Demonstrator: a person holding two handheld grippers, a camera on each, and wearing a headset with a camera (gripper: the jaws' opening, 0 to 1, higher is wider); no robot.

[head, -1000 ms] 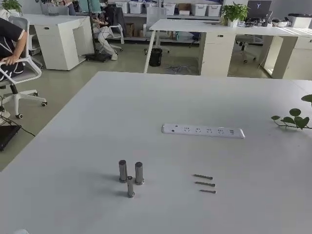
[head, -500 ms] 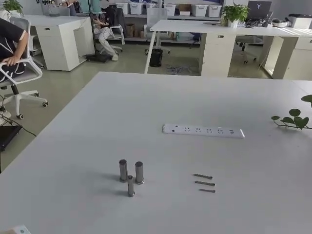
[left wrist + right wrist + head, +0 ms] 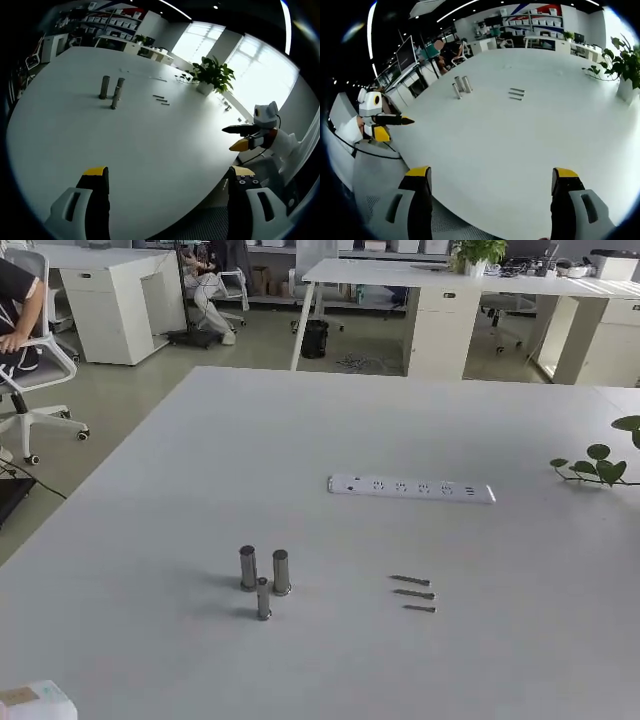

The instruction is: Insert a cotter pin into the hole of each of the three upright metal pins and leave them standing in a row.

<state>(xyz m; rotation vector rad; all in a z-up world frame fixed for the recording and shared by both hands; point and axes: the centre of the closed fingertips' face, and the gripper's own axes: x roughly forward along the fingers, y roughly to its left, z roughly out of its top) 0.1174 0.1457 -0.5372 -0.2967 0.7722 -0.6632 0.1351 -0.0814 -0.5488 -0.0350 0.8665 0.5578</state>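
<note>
Three upright metal pins (image 3: 263, 580) stand in a tight cluster on the white table (image 3: 150, 540), two behind and a shorter one in front. To their right lie three cotter pins (image 3: 414, 594), stacked in parallel. My left gripper (image 3: 168, 172) is open and empty, low over the table's near edge, far from the metal pins (image 3: 113, 91) and cotter pins (image 3: 161, 99). My right gripper (image 3: 491, 173) is also open and empty, off the table's edge, with the metal pins (image 3: 459, 85) and cotter pins (image 3: 515, 94) well ahead. A gripper's white corner (image 3: 30, 705) shows at the bottom left.
A white power strip (image 3: 410, 489) lies behind the pins. A leafy plant (image 3: 598, 465) reaches in at the table's right edge. A potted plant (image 3: 212, 75) stands on the far side. Office desks and seated people are beyond the table.
The head camera has dipped, so the whole picture sits a little higher. A gripper's white corner has risen into the bottom left. Pins and cotter pins have not moved.
</note>
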